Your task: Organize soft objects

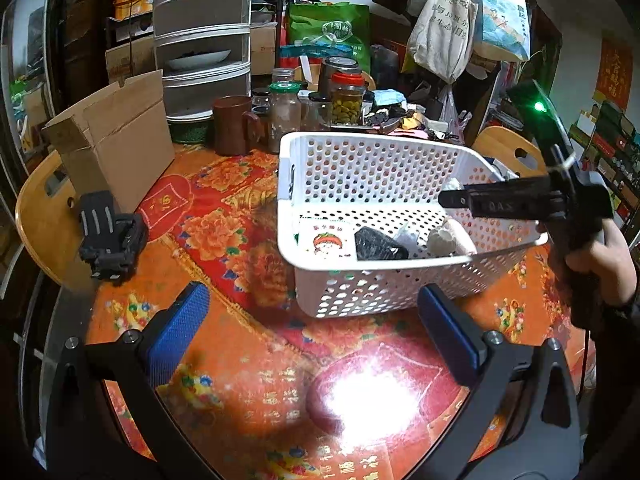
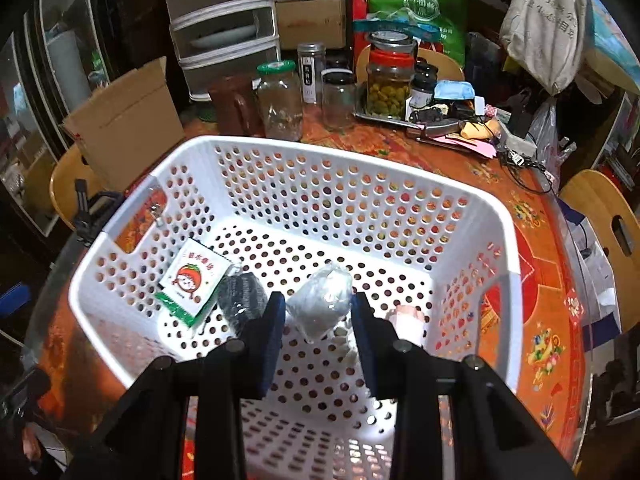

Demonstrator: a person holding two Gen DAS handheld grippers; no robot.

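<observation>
right gripper (image 2: 318,312) hangs over the white basket (image 2: 400,176) with its jaws clamped on a clear soft pouch (image 2: 320,304), presumably to drop it beside the tomato packet (image 2: 192,280) at 9 o'clock, while left gripper (image 1: 312,320) waits, jaws spread and empty, over the worktop (image 1: 240,360).

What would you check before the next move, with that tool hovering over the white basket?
1. Right gripper is above the white basket: ok.
2. Clear bag is gripped, or only lying beneath the jaws: cannot tell.
3. Left gripper is open with nothing between its pads: ok.
4. Basket stands upright on the table: ok.
5. Basket has bare floor left for more items: ok.
</observation>
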